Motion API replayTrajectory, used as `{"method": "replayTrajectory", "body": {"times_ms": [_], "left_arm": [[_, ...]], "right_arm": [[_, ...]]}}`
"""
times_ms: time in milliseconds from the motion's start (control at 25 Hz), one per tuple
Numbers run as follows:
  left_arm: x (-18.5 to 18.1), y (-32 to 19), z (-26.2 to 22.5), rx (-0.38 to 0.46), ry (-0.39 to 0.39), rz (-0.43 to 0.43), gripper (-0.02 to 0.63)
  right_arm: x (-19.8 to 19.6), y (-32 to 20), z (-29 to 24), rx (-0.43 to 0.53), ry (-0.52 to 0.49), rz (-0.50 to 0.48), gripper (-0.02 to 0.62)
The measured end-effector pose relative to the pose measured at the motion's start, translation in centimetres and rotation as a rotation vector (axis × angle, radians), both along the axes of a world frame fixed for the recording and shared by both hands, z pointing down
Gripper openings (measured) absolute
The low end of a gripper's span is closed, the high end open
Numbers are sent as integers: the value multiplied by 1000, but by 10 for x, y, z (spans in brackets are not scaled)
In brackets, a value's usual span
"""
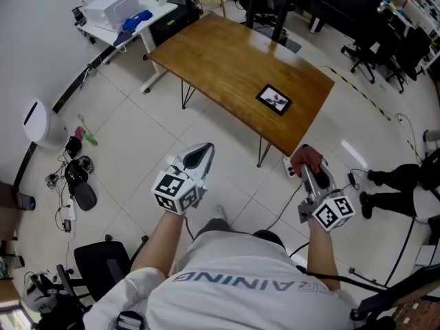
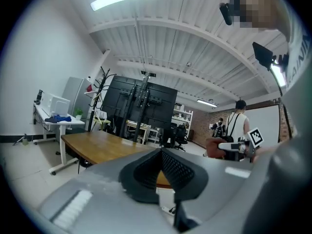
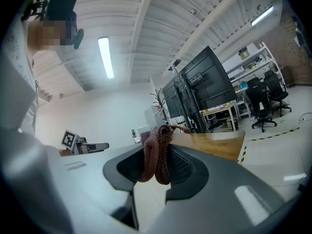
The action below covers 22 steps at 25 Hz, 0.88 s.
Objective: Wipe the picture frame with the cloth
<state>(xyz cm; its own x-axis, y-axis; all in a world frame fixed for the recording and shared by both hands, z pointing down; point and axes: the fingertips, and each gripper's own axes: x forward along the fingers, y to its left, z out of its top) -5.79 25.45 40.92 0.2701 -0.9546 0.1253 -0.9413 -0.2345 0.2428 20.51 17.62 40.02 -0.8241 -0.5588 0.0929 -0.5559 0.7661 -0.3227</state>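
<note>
Left gripper [image 1: 201, 154]: pressed closed on nothing, over tiled floor [image 1: 137, 136], short of wooden table [image 1: 220, 60]. Farther right, picture frame [image 1: 274, 100] flat on that table near its right end, well apart from both grippers. Right gripper [image 1: 308, 172]: clamped on bunched reddish-brown cloth [image 1: 305, 158], near the table's corner.

White T-shirt [image 1: 227, 284], grey lettering [image 1: 247, 279]; grey left tool [image 1: 199, 155], right tool [image 1: 308, 165]; 2 marker cubes [image 1: 175, 190].
</note>
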Motion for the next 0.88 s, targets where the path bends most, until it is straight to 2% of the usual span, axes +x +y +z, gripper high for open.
{"method": "replayTrajectory", "body": {"times_ms": [160, 400, 600, 880], "left_arm": [[-20, -32, 5, -8, 26, 42, 6], [-16, -87, 11, -23, 29, 112, 6], [-23, -149, 11, -21, 23, 130, 6], [-20, -270, 13, -54, -11, 165, 6]], "right_arm": [[-17, -17, 2, -9, 16, 38, 120], [-21, -61, 12, -39, -2, 85, 120], [-35, -127, 19, -42, -31, 91, 120], [-45, -239, 21, -67, -63, 92, 120]]}}
